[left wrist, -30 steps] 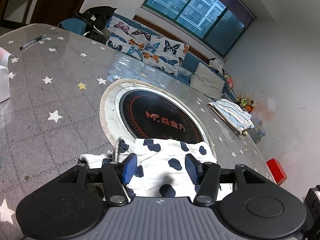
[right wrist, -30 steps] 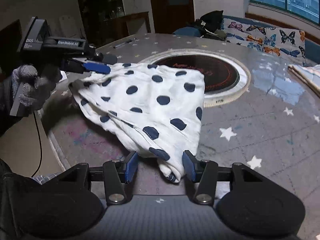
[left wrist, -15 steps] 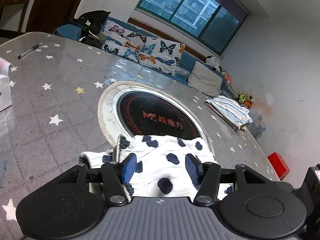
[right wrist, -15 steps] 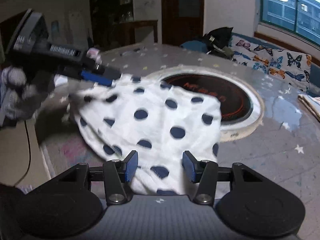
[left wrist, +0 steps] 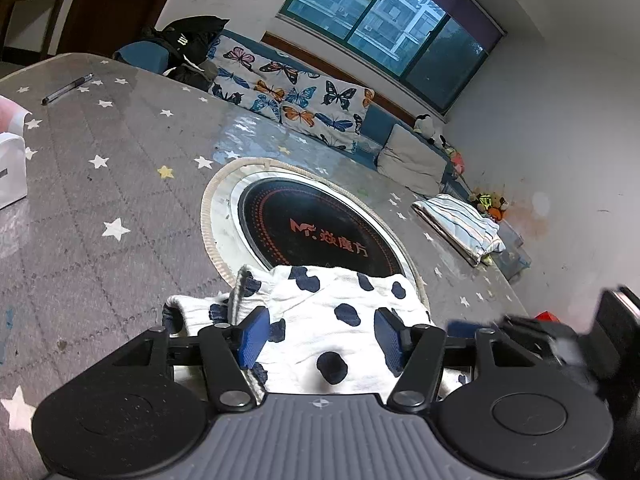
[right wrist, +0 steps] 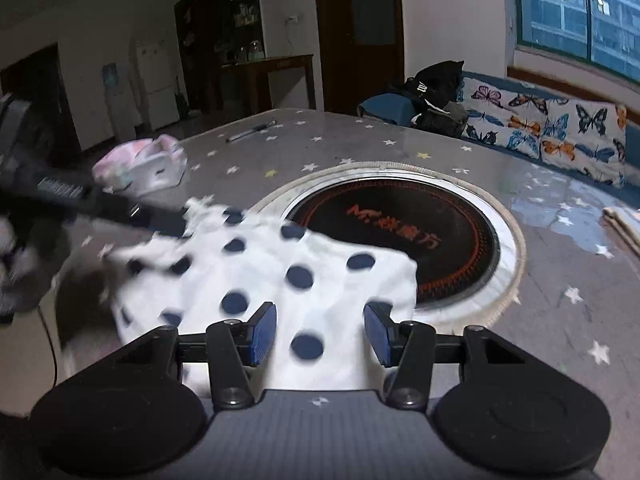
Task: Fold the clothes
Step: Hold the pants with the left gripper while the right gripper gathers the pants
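A white garment with dark blue dots (left wrist: 340, 320) lies bunched on the grey starred table, its far edge over the round black cooktop (left wrist: 320, 232). My left gripper (left wrist: 320, 340) is open, its blue pads (left wrist: 252, 336) wide apart above the cloth. In the right wrist view the same garment (right wrist: 280, 276) spreads in front of my right gripper (right wrist: 320, 334), which is open with cloth between and under its pads. The left gripper shows blurred at the garment's left corner (right wrist: 120, 210). The right gripper shows blurred at the right (left wrist: 520, 328).
A folded striped garment (left wrist: 460, 228) lies at the table's far right edge. A pen (left wrist: 66, 89) and a white box (left wrist: 10, 168) lie at the left. A pink and white pouch (right wrist: 140, 164) sits behind the garment. A butterfly sofa (left wrist: 288, 96) stands beyond the table.
Both grippers have moved forward over the table with the garment bunching toward the cooktop. The right gripper now appears in the left wrist view.
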